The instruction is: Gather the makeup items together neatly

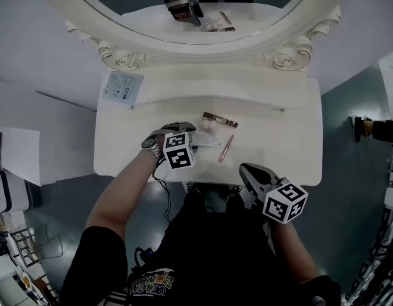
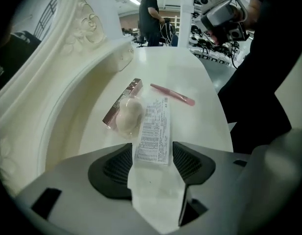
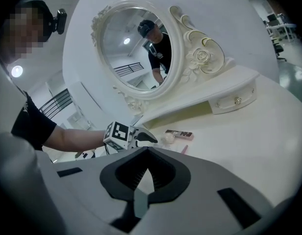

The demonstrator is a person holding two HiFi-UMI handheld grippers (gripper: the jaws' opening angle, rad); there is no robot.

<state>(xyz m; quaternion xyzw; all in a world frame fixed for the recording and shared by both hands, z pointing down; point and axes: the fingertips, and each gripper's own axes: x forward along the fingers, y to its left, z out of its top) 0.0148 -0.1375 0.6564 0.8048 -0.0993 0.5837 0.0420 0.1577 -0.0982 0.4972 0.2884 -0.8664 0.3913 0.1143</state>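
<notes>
A white printed sachet (image 2: 155,126) lies flat on the white vanity top (image 1: 286,139), between the jaws of my left gripper (image 2: 152,153). Those jaws stand wide and their pads do not press on the sachet. Just past it sit a pale round sponge (image 2: 129,115) and a slim brown palette box (image 2: 133,88), with a pink pen (image 2: 173,94) to the right. The head view shows the palette (image 1: 220,119), sponge (image 1: 209,127) and pen (image 1: 226,148) in one cluster beside my left gripper (image 1: 191,139). My right gripper (image 1: 247,171) hovers shut and empty at the table's front edge.
An oval mirror (image 1: 196,5) in a carved white frame stands at the back of the table. A pale blue packet (image 1: 122,87) lies at the far left. A shallow drawer ledge (image 3: 234,99) runs below the mirror. A person stands far off in the room (image 2: 151,18).
</notes>
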